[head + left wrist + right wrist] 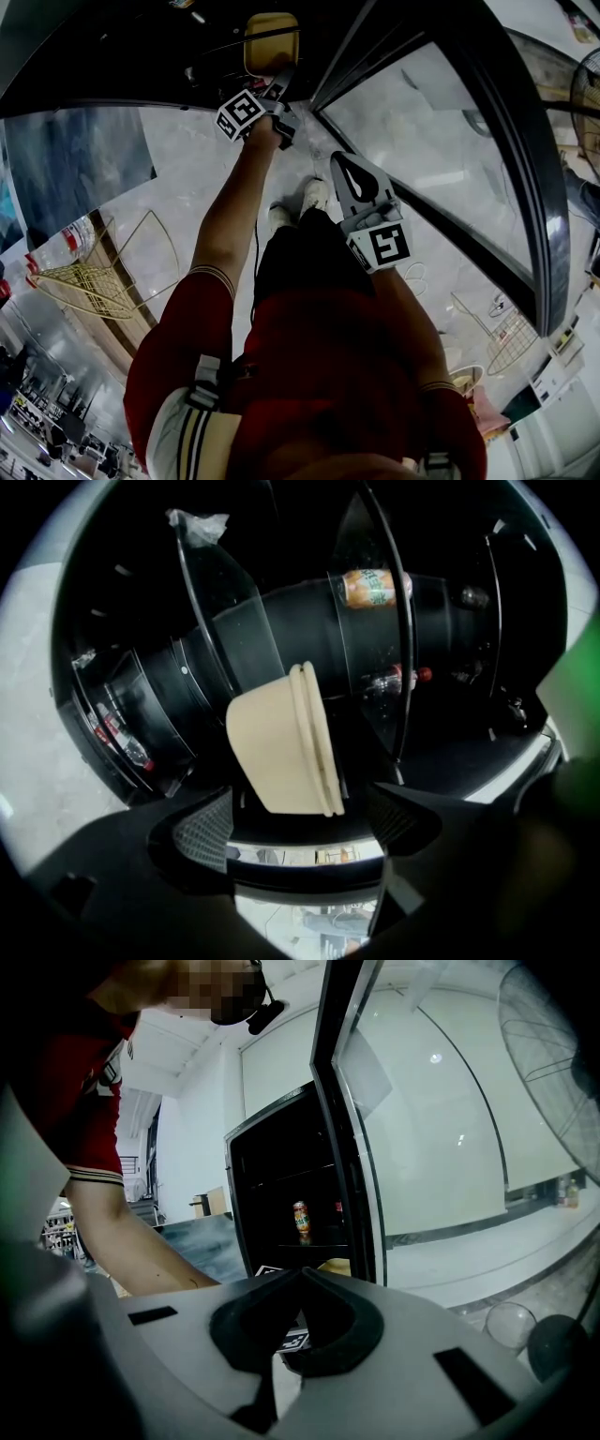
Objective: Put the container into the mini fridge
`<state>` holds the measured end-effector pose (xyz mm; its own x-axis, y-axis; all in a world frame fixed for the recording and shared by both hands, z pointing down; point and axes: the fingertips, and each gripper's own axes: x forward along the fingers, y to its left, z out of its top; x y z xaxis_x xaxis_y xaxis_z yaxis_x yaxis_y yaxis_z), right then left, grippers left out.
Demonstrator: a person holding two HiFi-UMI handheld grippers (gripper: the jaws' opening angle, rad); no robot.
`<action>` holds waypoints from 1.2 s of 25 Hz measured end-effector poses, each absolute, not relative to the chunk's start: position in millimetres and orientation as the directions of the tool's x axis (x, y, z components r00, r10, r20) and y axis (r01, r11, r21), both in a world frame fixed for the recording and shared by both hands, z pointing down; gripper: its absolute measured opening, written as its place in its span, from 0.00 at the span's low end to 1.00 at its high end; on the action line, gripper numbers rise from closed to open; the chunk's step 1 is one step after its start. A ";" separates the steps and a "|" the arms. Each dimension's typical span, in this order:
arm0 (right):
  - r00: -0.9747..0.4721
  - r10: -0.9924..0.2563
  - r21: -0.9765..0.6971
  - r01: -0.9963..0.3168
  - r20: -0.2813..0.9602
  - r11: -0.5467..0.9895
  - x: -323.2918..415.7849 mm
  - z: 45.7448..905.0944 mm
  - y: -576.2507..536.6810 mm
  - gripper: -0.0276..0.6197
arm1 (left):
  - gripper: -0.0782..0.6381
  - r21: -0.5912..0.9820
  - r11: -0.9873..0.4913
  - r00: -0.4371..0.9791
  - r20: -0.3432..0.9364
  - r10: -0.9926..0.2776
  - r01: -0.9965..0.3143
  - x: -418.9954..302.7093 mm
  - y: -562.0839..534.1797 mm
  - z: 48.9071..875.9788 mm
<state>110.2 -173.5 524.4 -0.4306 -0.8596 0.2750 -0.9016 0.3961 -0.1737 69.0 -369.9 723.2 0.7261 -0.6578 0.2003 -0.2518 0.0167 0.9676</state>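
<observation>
A beige lidded container (281, 742) stands tilted on its side inside the dark mini fridge (450, 752), with its lid facing right. My left gripper (305, 822) reaches into the fridge and is open. Its pads (202, 832) sit wide on either side of the container's near end and do not press on it. From the head view the container (270, 42) shows just beyond the left gripper (279, 86). My right gripper (341, 161) hangs back outside the fridge by the open glass door (441, 159). Its jaws (300, 1274) are shut on nothing.
An orange drink can (375, 586) and bottles (398, 680) sit on glass shelves deeper in the fridge. The open door's frame (342, 1119) stands close on the right. Gold wire baskets (103, 272) lie on the marble floor at the left, and a fan (553, 1054) stands at the far right.
</observation>
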 end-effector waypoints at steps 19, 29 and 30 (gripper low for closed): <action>-0.407 -0.896 -0.234 -0.901 0.174 0.364 82.2 445.1 -160.5 0.04 | 0.70 0.869 -0.469 0.863 -0.109 -0.494 -0.159 34.6 -235.6 496.9; -0.446 -0.893 -0.261 -0.871 0.062 0.417 67.0 367.0 -131.4 0.04 | 0.50 0.654 -0.704 0.874 -0.135 -0.467 -0.276 6.0 -170.6 368.8; -0.455 -0.889 -0.256 -0.866 0.051 0.429 64.0 359.0 -129.3 0.04 | 0.47 0.625 -0.724 0.875 -0.133 -0.466 -0.291 2.2 -165.7 359.4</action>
